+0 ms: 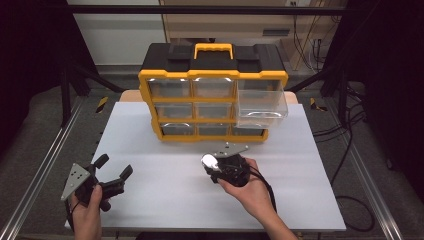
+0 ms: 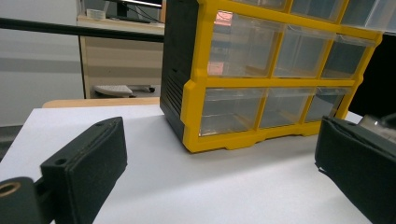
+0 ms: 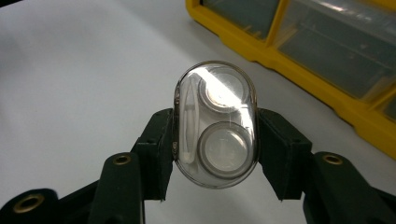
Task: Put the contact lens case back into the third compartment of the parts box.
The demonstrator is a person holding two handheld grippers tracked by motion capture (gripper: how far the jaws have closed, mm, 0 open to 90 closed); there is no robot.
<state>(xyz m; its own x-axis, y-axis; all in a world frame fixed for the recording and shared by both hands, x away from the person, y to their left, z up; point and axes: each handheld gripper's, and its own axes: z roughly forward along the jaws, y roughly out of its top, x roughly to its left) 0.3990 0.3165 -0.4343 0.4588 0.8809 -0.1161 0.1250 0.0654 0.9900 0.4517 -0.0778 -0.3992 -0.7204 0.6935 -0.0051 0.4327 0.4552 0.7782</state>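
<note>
A clear oval case (image 3: 215, 125) with two round cups and a white stick inside is clamped between the black jaws of my right gripper (image 3: 215, 154), held above the white table. In the high view the same case (image 1: 209, 161) shines at the tip of my right gripper (image 1: 212, 166), just in front of the yellow and black drawer cabinet (image 1: 212, 92). The cabinet's upper right clear drawer (image 1: 261, 105) stands pulled out. My left gripper (image 1: 114, 167) rests at the table's front left, open, with nothing between its jaws (image 2: 224, 177).
The white table top (image 1: 165, 175) stretches between both hands. The cabinet (image 2: 261, 79) has several clear drawers and a yellow handle (image 1: 213, 49) on top. Metal frame rails (image 1: 45, 160) run along the left and right sides. Cables (image 1: 350, 150) lie at the right.
</note>
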